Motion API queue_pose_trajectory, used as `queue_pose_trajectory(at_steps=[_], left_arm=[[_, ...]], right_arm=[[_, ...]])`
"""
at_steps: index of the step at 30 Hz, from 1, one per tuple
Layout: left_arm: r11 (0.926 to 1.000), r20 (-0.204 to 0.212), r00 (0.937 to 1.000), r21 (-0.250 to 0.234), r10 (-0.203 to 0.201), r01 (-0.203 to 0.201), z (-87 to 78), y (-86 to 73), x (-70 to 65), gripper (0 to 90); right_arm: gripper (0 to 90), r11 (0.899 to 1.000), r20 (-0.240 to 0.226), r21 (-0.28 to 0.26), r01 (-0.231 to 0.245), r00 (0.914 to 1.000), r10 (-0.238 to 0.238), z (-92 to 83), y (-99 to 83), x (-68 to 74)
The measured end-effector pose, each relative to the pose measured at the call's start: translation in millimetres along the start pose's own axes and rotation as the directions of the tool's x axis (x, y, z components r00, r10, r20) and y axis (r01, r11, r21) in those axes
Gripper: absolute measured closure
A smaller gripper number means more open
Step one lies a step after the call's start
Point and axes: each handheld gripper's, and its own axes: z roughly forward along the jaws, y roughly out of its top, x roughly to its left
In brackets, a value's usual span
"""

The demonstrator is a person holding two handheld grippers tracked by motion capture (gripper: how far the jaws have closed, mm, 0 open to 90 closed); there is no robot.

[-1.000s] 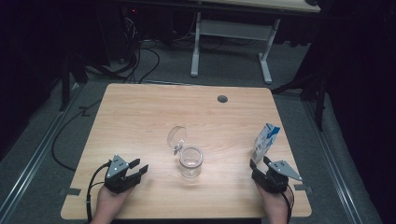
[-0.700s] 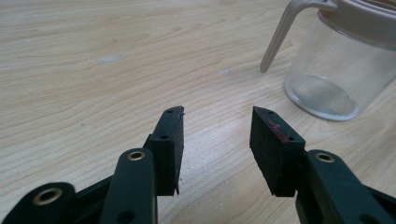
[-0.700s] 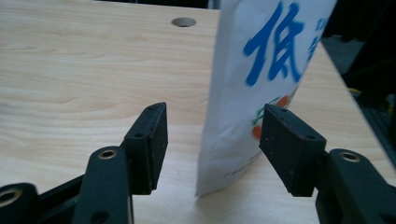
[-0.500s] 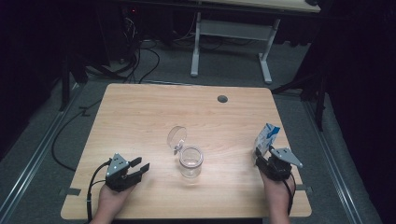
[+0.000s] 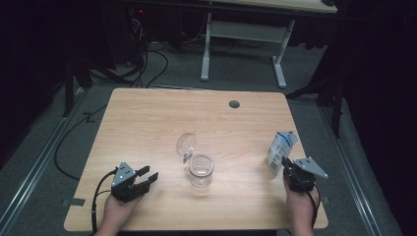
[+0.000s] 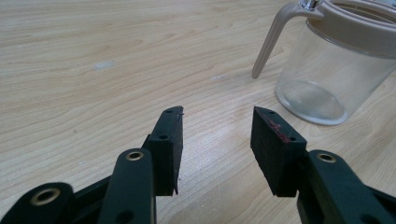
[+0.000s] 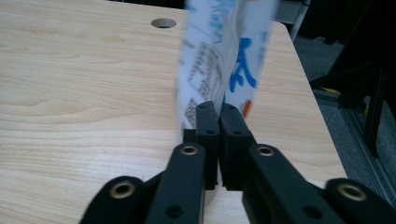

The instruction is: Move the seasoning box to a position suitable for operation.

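The table was mostly bare, which left me room to work from both sides. At its middle stood the clear jug, upright, with its hinged lid tipped back and the mouth open. I judged it had been set there so that either hand could reach it and something could be poured in.

The milk carton stood upright near the right edge, well apart from the jug and just ahead of my right hand. It was the thing I was after, and it was not yet held.

The left gripper rested low near the front-left of the table. Its jaws were released with nothing between them, and they pointed toward the jug. I kept it there as a spare hand, ready to steady the jug.

The right gripper pointed at the carton's base. Its jaws had just been closing and were now clenched pad against pad with nothing between them. In the right gripper view the carton rose blurred just beyond the tips, and I could not tell whether they touched it. My judgement was that the closure had missed, so the jaws would need reopening and the hand pushing further forward around the carton.
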Motion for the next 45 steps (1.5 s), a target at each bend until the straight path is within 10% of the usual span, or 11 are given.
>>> queue_pose_trajectory(at_steps=[5, 8, 15, 35, 45], left_arm=[[0.9999, 0.01, 0.9999, 0.002, -0.013, 0.013, 0.4, -0.4, -1.1, 53.4], [0.9999, 0.02, 0.9997, 0.001, -0.011, 0.011, -0.2, -0.6, -2.0, 52.7], [0.9999, 0.031, 0.9995, 0.004, -0.012, 0.012, -0.9, -0.5, -2.2, 51.9], [0.9997, 0.1, 0.9949, 0.023, -0.013, 0.011, -3.9, -4.5, -6.1, 41.5], [0.9996, 0.129, 0.9914, 0.011, -0.026, 0.024, -5.8, -3.4, -6.8, 41.2]], right_arm=[[87.8, 1.0, -0.031, -0.005, 0.001, 0.9995, -0.001, -2.5, -2.1, -6.1], [62.7, 1.0, -0.075, -0.007, -0.022, 0.997, 0.022, 1.5, 0.1, -7.7], [47.3, 0.999, -0.116, 0.008, -0.048, 0.9921, 0.048, 12.6, 5.9, -5.3], [89.2, 0.999, -0.125, -0.02, -0.041, 0.9915, 0.038, 14.1, 6.8, -7.5], [90.0, 1.0, -0.147, 0.005, 0.002, 0.9892, -0.001, 14.9, 14.0, 1.2]])
